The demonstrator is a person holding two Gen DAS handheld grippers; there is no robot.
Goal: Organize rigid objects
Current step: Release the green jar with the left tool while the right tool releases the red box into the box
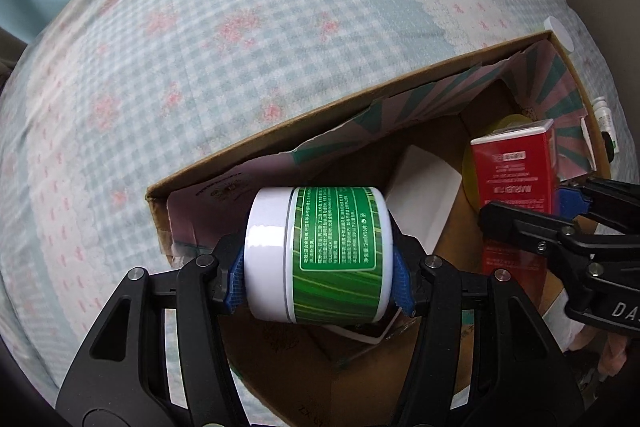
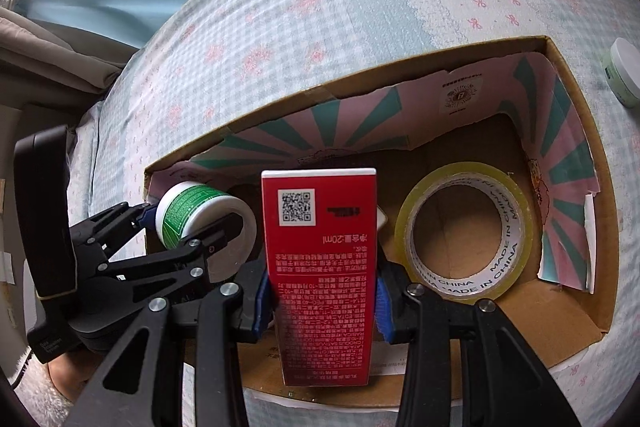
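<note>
1. Left wrist view: left gripper (image 1: 318, 267) clamped on a green-labelled white jar (image 1: 318, 255), held sideways over the near-left part of the open cardboard box (image 1: 280, 131) on the checked bedsheet (image 1: 200, 47).
2. Right wrist view: right gripper (image 2: 324, 301) clamped on a red carton (image 2: 320, 259), standing upright over the box's near middle; whether resting on the floor or held just above it, impossible to tell.
3. Already inside: a roll of clear tape (image 2: 464, 231) lying flat at the right, plus a white paper item (image 1: 424, 195) on the floor behind the jar.
4. Still outside: a pale green jar with white lid (image 2: 624, 73) on the sheet beyond the far-right corner, and a small white bottle (image 1: 604, 115) just beside the right wall.
5. Judged roughly midway: two items about to be set down, at least two left to collect.
</note>
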